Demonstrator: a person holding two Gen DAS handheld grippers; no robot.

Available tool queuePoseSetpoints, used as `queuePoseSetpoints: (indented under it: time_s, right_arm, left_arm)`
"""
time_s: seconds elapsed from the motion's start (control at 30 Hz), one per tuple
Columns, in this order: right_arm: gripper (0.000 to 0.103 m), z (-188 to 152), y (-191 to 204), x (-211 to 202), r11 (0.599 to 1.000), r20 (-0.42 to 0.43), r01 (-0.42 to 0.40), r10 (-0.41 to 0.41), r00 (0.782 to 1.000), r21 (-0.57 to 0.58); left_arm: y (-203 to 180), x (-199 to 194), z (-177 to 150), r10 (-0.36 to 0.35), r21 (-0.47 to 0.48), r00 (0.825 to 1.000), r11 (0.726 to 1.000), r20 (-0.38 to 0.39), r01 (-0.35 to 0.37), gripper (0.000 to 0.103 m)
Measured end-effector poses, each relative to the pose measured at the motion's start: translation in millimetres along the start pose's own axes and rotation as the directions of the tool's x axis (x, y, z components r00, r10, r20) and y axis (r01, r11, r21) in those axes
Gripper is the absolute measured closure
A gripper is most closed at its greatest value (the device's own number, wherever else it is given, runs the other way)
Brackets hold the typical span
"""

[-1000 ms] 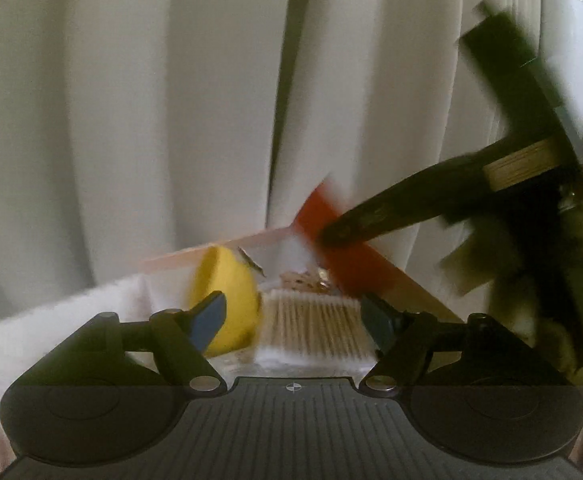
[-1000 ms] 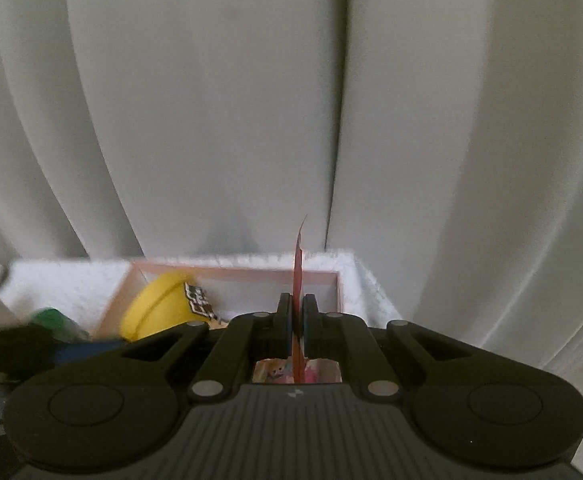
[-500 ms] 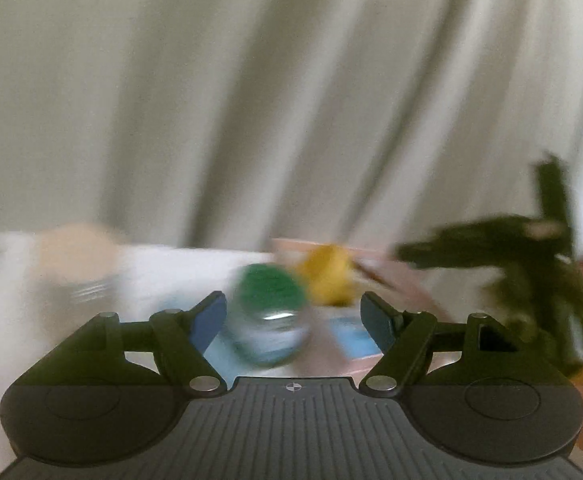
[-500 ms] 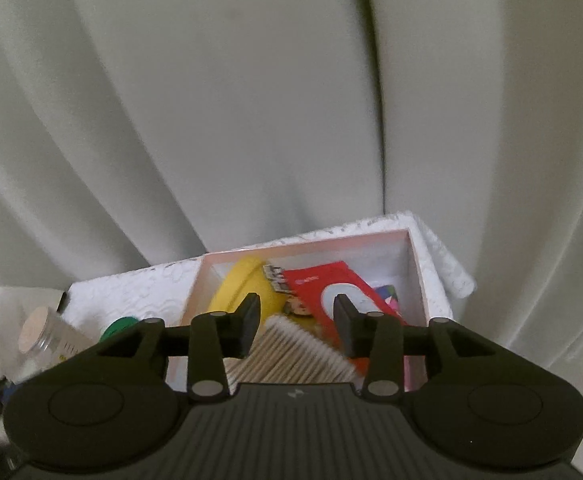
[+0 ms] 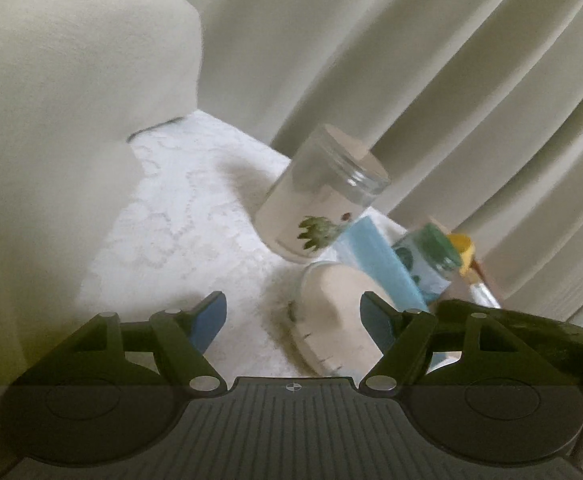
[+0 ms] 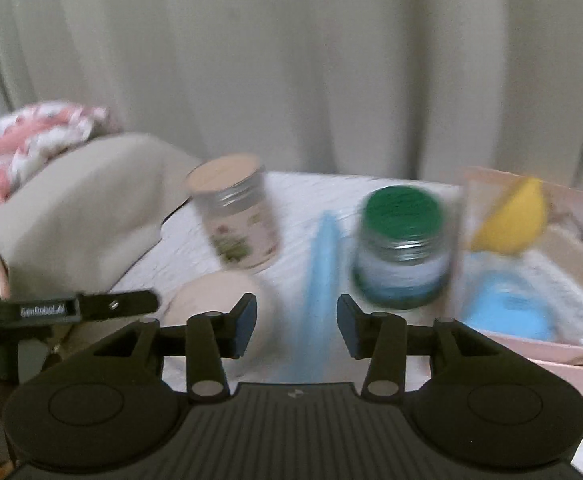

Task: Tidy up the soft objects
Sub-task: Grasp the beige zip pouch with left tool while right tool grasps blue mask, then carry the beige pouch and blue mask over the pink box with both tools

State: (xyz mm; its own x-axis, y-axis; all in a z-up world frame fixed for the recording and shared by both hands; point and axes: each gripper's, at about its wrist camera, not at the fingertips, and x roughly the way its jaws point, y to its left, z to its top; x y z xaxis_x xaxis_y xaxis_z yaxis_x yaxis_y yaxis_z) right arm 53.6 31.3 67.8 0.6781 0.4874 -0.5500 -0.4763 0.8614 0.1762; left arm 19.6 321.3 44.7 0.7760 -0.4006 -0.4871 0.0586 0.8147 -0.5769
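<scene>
On the white lace tablecloth (image 5: 179, 216) lies a beige rounded object (image 5: 335, 320), between the fingers of my open left gripper (image 5: 293, 320) and close to the right one. Behind it a thin blue soft piece (image 5: 375, 256) stands on edge. That blue piece (image 6: 319, 272) sits between the jaws of my right gripper (image 6: 297, 320), which are closing but do not touch it. The pink box (image 6: 531, 344) at the right holds a yellow sponge (image 6: 511, 220) and a blue item (image 6: 507, 308). The view is blurred.
A clear jar with a beige lid (image 5: 323, 196) and a green-lidded jar (image 5: 427, 256) stand behind the blue piece. A beige cushion (image 5: 71, 120) rises at the left, a pink-and-white cloth (image 6: 31, 136) beyond it. Curtains hang behind the table.
Both grippers swung left, away from the pink box toward the jars. The right gripper let go of the red packet, which stayed in the box, and its jaws opened.
</scene>
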Motion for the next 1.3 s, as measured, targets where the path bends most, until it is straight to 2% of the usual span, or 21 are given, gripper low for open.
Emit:
queuePoseSetpoints:
  time_s: [0.03,0.13,0.17,0.27,0.4,0.6,0.67,0.7,0.8,0.9,1.0,1.07,1.3]
  right_arm:
    - [0.078,0.1,7.4,5.5,1.000,-0.004,0.013,-0.013,1.000,-0.026]
    - [0.078,1.3,17.4,17.3,0.998,-0.011,0.040,-0.040,0.999,-0.052]
    - [0.078,1.1,17.5,18.8,0.998,-0.021,0.042,-0.043,0.999,-0.052]
    - [0.078,-4.9,13.7,23.1,0.998,-0.051,0.048,-0.050,0.997,-0.042]
    - [0.078,-8.6,6.7,18.0,0.999,-0.044,0.031,-0.032,0.999,-0.023]
    - [0.078,-15.5,1.2,13.4,0.999,-0.025,0.033,-0.033,0.999,-0.017]
    - [0.078,-17.6,-2.4,12.8,1.000,-0.020,0.030,-0.030,0.999,-0.010]
    - [0.078,-18.3,-4.5,12.3,1.000,-0.020,0.028,-0.028,0.999,-0.003]
    - [0.078,-19.3,-7.3,10.8,0.999,-0.028,0.036,-0.036,0.999,-0.003]
    - [0.077,-21.3,-9.5,1.5,1.000,-0.022,0.021,-0.021,1.000,-0.006]
    - [0.063,-20.8,-12.0,-11.6,0.999,0.020,0.051,-0.051,0.998,-0.007]
    - [0.062,-18.3,-16.0,-15.4,0.997,0.034,0.079,-0.079,0.996,-0.001]
    - [0.062,-1.7,-22.5,13.4,0.988,-0.033,0.154,-0.154,0.988,-0.002]
  left_arm:
    - [0.9,1.1,-0.4,-0.022,-0.008,1.000,1.000,-0.013,0.022,0.024]
    - [1.6,7.3,-2.4,-0.054,-0.031,0.997,0.998,-0.061,0.052,0.025]
    - [0.8,3.7,-2.1,-0.056,-0.022,0.997,0.998,-0.043,0.056,0.025]
    - [-5.5,11.9,-1.4,-0.069,-0.010,0.996,0.998,-0.060,0.069,0.025]
    - [-13.9,25.1,-2.6,-0.144,-0.018,0.984,0.990,-0.103,0.143,0.026]
    - [-25.9,32.3,-5.1,-0.201,-0.051,0.971,0.979,-0.127,0.196,0.028]
    - [-30.4,37.0,-6.5,-0.193,-0.050,0.973,0.981,-0.128,0.188,0.039]
    - [-32.1,39.8,-7.3,-0.181,-0.047,0.976,0.983,-0.125,0.176,0.052]
    - [-30.2,43.4,-8.0,-0.189,-0.074,0.975,0.981,-0.114,0.181,0.053]
    - [-29.3,34.1,-8.9,-0.158,-0.043,0.985,0.987,-0.075,0.155,0.054]
    - [-25.4,17.5,-10.9,-0.123,-0.009,0.992,0.992,-0.030,0.123,0.055]
    - [-23.4,9.5,-13.2,-0.110,0.010,0.994,0.994,-0.017,0.110,0.056]
    - [-19.4,3.6,-19.3,-0.118,0.015,0.993,0.993,-0.001,0.118,0.056]
